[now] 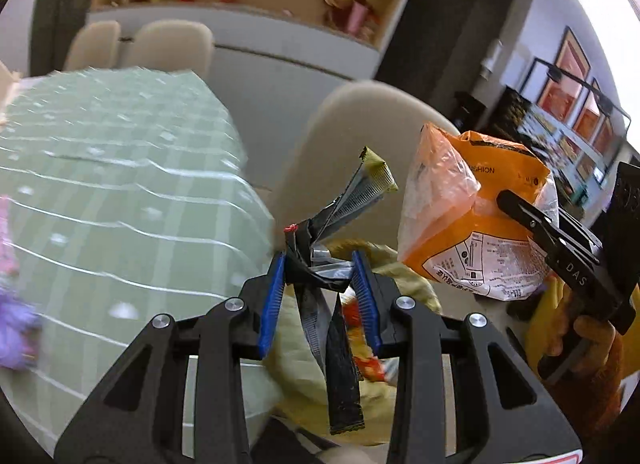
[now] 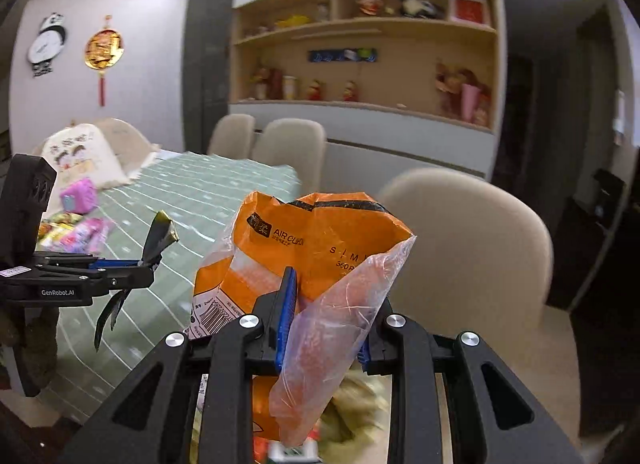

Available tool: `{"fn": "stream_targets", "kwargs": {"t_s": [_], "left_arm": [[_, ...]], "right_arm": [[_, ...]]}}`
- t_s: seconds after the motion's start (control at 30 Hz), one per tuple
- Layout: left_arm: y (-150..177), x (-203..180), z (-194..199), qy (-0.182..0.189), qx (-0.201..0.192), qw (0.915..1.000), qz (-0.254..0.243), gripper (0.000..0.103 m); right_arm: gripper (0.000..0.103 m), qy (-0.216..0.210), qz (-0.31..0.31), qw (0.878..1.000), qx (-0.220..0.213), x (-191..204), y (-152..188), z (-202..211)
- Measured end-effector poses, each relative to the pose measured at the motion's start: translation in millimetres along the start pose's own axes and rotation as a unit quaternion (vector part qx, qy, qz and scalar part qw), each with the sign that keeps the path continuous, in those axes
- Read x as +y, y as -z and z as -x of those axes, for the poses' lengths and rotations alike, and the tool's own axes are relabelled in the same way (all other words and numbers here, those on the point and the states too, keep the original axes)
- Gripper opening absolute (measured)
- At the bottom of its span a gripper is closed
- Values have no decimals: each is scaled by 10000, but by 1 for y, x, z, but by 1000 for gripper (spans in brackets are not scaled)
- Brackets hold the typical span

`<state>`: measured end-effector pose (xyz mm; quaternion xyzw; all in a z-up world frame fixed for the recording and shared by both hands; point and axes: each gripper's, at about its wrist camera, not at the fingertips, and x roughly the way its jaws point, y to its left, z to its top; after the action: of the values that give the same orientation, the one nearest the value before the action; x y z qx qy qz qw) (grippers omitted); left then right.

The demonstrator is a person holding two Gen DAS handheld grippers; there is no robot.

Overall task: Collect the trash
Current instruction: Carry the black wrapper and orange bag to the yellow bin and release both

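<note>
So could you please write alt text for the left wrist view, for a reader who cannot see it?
The left gripper pinches a crumpled black and silver wrapper between its blue-padded jaws, above a yellow-green trash bag. To the right, the right gripper holds an orange plastic package. A table with a green checked tablecloth and beige chairs lie behind.

Home dining rm: worktop (image 2: 208, 192) w/ green check cloth, cream padded chairs (image 2: 472, 232) round it. Built-in wood shelving (image 2: 360, 60) on the back wall holds figurines, dolls & a small red framed pic. Panda wall clock (image 2: 47, 44), red-gold hanging charm (image 2: 103, 52) & framed prints (image 1: 572, 76) on the walls all read as a lived-in flat.
</note>
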<state>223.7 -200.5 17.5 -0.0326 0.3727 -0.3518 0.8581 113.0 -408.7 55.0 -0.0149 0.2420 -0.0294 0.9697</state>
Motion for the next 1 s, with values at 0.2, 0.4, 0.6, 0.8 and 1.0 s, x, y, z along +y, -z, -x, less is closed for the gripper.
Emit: {"fn": "stream_targets", "kwargs": {"t_s": [0.2, 0.4, 0.6, 0.8, 1.0], "left_arm": [[11, -29, -50, 374, 354, 9986, -90, 32], [14, -40, -91, 466, 535, 9972, -252, 35], [18, -28, -105, 504, 742, 9960, -19, 51], [9, -12, -62, 339, 428, 9984, 165, 55], [6, -6, -16, 206, 202, 9995, 84, 56]], "right_arm": [[25, 279, -217, 9992, 165, -32, 29, 4], [25, 491, -205, 9981, 302, -43, 45, -4], [25, 459, -260, 9979, 380, -42, 52, -18], [25, -278, -472, 9974, 466, -16, 51, -40], [25, -603, -231, 9898, 1272, 27, 85, -101]]}}
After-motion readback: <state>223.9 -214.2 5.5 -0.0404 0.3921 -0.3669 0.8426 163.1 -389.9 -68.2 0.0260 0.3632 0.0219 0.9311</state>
